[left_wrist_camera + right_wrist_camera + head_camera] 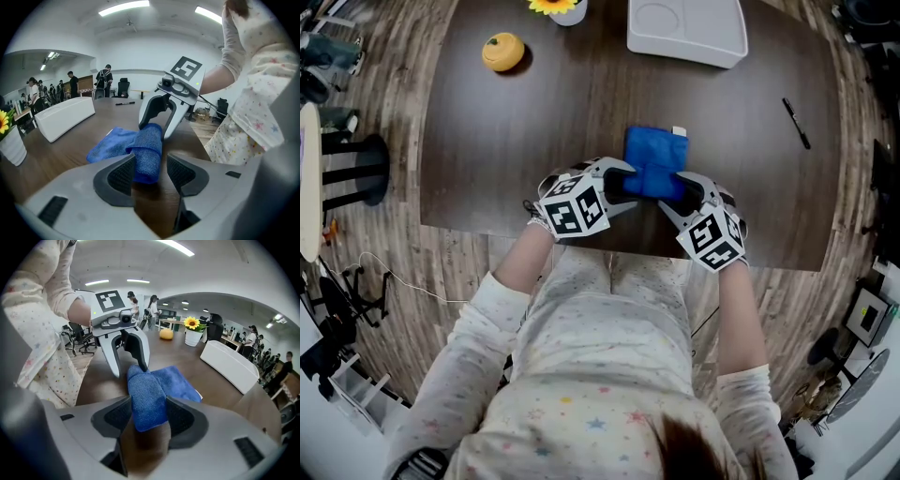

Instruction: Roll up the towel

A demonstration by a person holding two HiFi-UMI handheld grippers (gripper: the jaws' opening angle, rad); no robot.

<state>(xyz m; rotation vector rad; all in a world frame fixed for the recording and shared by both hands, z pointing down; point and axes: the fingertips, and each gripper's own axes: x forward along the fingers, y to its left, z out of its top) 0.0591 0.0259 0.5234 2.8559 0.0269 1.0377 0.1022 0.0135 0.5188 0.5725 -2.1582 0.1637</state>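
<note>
Towel (656,150) on table (534,122) near front edge, part rolled, flat part beyond.
Right claw (149,411) pinched on one end of roll (147,397).
Left claw (151,161) wide; other roll end between pads, not gripped.
Risk: loose left end unwinds or roll skews, since only one end is pinched.
Tray (686,28), pen (796,123), flowerpot (558,7) well apart; nothing blocks rolling path.

The person's arms reach forward over the near edge of the table (487,141), wrists angled inward so the two grippers face each other. The left gripper (617,184) tilts downward, its jaws apart around one end of the rolled towel (654,176), with a gap at one pad. The right gripper (682,193) points downward too, its jaws pressed onto the roll's other end.
</note>
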